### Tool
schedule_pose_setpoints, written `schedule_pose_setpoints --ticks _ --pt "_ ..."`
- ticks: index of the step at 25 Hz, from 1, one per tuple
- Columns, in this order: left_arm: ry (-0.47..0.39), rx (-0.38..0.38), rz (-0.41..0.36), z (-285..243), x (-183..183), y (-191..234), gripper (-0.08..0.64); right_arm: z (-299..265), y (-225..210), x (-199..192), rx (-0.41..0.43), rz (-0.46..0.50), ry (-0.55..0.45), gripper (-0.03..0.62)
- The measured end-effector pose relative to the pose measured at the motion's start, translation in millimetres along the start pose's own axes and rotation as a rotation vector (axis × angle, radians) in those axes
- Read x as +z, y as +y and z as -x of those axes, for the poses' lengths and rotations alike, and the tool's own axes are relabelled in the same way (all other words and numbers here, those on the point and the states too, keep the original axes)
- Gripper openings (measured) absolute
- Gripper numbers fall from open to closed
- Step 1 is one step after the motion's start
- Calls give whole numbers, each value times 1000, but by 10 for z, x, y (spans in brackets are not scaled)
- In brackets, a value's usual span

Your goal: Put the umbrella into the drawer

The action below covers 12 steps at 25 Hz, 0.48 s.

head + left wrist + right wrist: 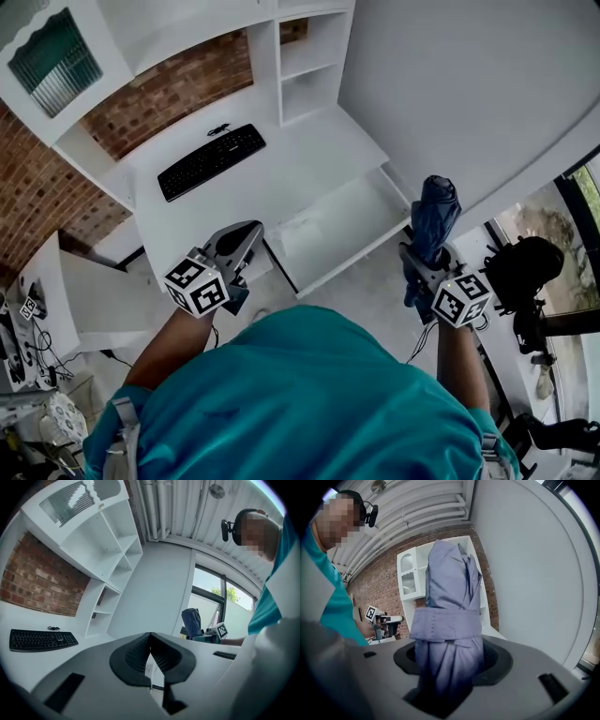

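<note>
A folded blue-grey umbrella (434, 214) stands upright in my right gripper (424, 264), which is shut on its lower half, just right of the desk. In the right gripper view the umbrella (450, 597), with its strap wrapped round it, fills the space between the jaws of the right gripper (451, 670). The white drawer (333, 230) is pulled out from under the desk, and nothing lies in it. My left gripper (246, 236) hovers at the drawer's left front corner. Its jaws meet at the tips and hold nothing. The left gripper view shows my left gripper (150, 639) and, far right, the umbrella (191, 620).
A black keyboard (211, 161) lies on the white desk (281, 178), below open shelves (309, 66) and a brick wall. A large white panel (450, 84) rises right of the desk. Dark equipment (525, 272) stands at the right, and cluttered gear at the lower left.
</note>
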<state>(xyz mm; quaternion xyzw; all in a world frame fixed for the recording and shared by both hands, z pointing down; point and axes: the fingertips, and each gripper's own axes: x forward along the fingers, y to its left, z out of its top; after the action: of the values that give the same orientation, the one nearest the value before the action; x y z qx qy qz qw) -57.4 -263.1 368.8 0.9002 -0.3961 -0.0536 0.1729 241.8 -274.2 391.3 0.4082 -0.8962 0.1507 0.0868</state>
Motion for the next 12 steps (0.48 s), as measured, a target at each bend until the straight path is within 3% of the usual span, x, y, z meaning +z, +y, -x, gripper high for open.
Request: schedule_pose_setpoints --ticks 8,12 --pt "34 -84 -8 -225 43 246 15 -196 -144 -92 -92 15 57 245" --pt "50 -112 2 -363 14 384 15 -371 -325 -72 -129 92 122 245"
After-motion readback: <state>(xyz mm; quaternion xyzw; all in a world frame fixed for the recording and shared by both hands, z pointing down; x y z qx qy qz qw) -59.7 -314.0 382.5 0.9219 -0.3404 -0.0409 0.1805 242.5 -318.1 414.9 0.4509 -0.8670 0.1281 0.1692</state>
